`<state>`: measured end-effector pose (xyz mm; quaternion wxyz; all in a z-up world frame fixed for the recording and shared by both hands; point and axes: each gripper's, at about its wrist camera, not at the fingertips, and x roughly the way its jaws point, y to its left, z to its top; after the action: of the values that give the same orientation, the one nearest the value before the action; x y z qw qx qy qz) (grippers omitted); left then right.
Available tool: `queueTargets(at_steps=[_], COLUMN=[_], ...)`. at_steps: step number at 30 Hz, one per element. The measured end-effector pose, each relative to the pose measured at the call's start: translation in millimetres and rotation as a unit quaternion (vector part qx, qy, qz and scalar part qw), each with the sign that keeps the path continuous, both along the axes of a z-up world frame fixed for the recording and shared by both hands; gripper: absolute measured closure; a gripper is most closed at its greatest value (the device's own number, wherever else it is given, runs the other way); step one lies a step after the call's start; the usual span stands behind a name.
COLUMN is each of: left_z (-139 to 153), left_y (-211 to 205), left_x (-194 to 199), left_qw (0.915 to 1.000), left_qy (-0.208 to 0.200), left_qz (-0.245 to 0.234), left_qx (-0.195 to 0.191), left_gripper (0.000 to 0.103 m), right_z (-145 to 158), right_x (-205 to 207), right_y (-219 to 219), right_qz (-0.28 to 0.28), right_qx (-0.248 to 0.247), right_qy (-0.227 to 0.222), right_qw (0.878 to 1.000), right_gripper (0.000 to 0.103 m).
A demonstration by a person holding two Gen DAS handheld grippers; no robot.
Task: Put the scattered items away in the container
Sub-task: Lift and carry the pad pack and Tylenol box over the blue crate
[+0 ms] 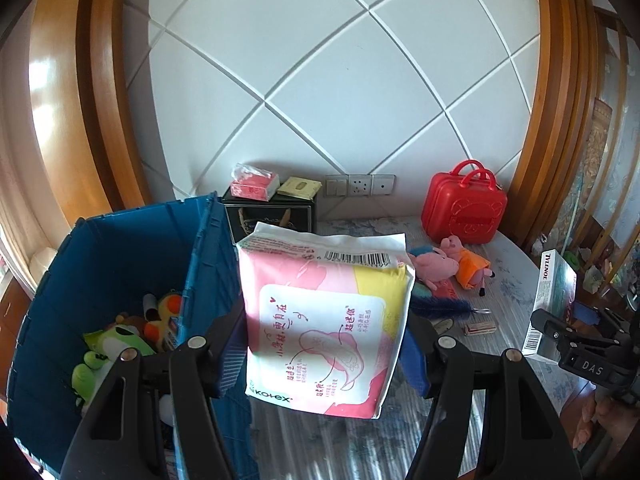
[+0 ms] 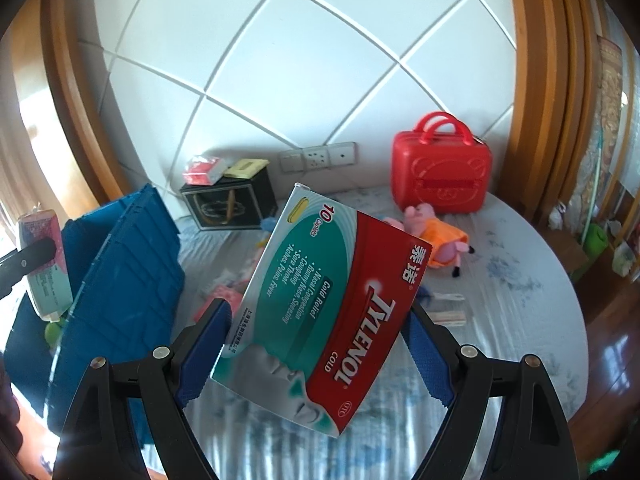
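Two packages are held above the table (image 1: 516, 292), one in each gripper. A pink and yellow pad pack (image 1: 324, 320) is clamped upright between the pads of the left gripper (image 1: 326, 344), raised beside the right wall of the blue crate (image 1: 120, 240), which stands at the table's left edge. Plush toys (image 1: 120, 340) are seen on the crate's floor. A medicine box (image 2: 320, 304) is gripped, tilted, across its width by the right gripper (image 2: 316, 352), above the middle of the table. Two pig dolls (image 1: 452, 262) are laid near the far edge, just in front of a red case (image 1: 464, 210), and a blue feather (image 1: 444, 306) and a small flat packet (image 1: 480, 327) are left nearer the middle.
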<state>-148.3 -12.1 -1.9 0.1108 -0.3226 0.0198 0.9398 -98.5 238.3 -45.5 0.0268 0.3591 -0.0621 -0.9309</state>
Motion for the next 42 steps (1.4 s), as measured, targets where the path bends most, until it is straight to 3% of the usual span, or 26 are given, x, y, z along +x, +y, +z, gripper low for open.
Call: queueTargets(at_steps=[11, 23, 42], left_z=[14.4, 9.1, -8.3], left_y=[-97.2, -201.3, -334.5], left_x=[-19.3, -19.2, 22.7], left_qw=[0.9995, 0.997, 0.983], left_qy=[0.018, 0.022, 0.011], left_qz=[0.018, 0.072, 0.183], left_qx=[0.018, 0.016, 0.017], left_gripper=[0.039, 0.039, 0.039], right_z=[19.0, 32.4, 36.6], right_x=[-17.5, -28.6, -42.9], right_y=[-103.5, -227.4, -379.5], right_qz=[0.035, 0.113, 0.236], right_qx=[0.012, 0.006, 0.003], right_qy=[0.017, 0.038, 0.04], right_qw=[0.999, 0.993, 0.971], right_gripper=[0.017, 0.017, 0.017])
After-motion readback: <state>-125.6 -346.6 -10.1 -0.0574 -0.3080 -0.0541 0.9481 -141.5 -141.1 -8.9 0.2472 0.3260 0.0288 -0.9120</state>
